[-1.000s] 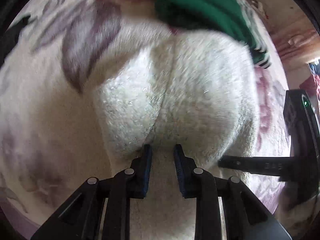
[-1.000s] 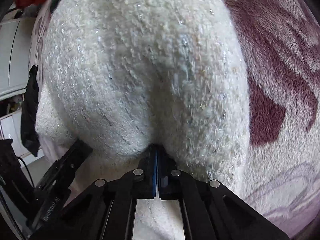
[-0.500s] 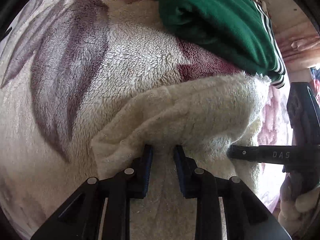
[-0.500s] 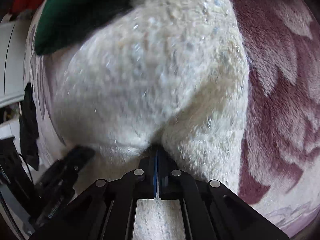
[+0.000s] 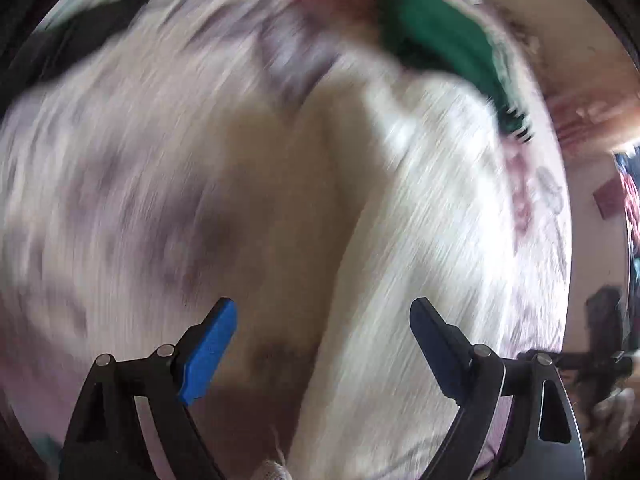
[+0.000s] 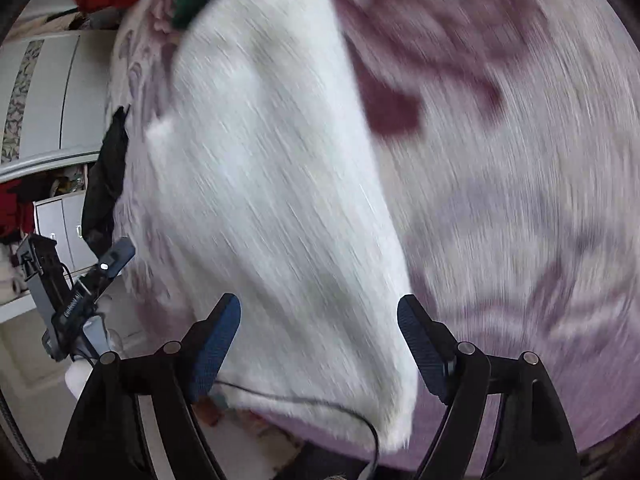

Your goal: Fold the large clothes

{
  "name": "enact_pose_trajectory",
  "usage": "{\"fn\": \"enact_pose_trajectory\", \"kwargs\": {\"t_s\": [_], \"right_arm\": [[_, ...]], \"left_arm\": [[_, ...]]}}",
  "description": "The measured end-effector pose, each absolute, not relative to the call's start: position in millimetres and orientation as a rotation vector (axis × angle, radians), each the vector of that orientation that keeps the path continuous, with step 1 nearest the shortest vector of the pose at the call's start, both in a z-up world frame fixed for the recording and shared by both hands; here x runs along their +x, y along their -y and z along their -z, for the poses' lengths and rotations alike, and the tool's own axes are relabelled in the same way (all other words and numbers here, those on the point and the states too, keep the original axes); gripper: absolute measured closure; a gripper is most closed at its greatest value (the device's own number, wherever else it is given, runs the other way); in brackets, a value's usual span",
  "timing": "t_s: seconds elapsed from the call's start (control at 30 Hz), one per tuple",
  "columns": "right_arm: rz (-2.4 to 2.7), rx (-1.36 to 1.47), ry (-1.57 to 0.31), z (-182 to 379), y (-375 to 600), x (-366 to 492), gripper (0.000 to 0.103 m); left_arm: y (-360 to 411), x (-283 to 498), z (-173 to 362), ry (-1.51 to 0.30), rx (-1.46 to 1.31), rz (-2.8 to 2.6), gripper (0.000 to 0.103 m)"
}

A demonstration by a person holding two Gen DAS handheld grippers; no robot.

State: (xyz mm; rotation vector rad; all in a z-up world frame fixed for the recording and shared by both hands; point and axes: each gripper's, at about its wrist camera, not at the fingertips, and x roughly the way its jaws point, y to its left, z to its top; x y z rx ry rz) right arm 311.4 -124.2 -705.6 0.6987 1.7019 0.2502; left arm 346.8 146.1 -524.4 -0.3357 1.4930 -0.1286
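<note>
- Released since the earlier pictures, the white fluffy garment [image 6: 280, 200] now lies flat on the floral blanket [image 6: 520, 200], no longer pinched at its edge.
- Left gripper [image 5: 322, 344] and right gripper [image 6: 320, 340] have just been opening; both stand wide apart above the cloth, gripping nothing.
- At 12 o'clock, a green garment [image 5: 436, 44] touches its far edge.

Black hand-held gripper [image 5: 323, 328] frames, blue ribbed pads [image 6: 216, 344], silver pivot screws [image 5: 165, 350]
</note>
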Motion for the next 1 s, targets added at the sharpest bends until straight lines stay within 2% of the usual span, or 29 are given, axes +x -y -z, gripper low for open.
{"fn": "enact_pose_trajectory", "kwargs": {"t_s": [0.2,0.4,0.6,0.73,0.87,1.0], "right_arm": [[-0.283,0.890,-1.779,786.0,127.7,179.8,0.020],[-0.403,1.091,-1.746,831.4,110.1,148.7,0.020],[-0.432,1.095,-1.760,806.5,99.3,138.8,0.020],[-0.371,1.103,-1.745,786.8,129.6,132.9,0.020],[-0.380,1.128,-1.736,812.2,131.5,144.1,0.020],[-0.423,1.134,-1.724,833.6,91.0,166.2,0.018]], "left_arm": [[-156.3,258.1,575.3,-1.627,-0.427,0.109,0.015],[-137.8,236.8,602.2,-1.678,-0.444,0.186,0.015],[-129.6,218.1,569.1,-1.728,-0.357,0.227,0.015],[-134.1,228.5,581.0,-1.705,-0.400,0.213,0.015],[-118.4,246.7,614.2,-1.700,-0.431,0.229,0.015],[-106.7,248.3,608.6,-1.653,-0.400,0.226,0.013]]}}
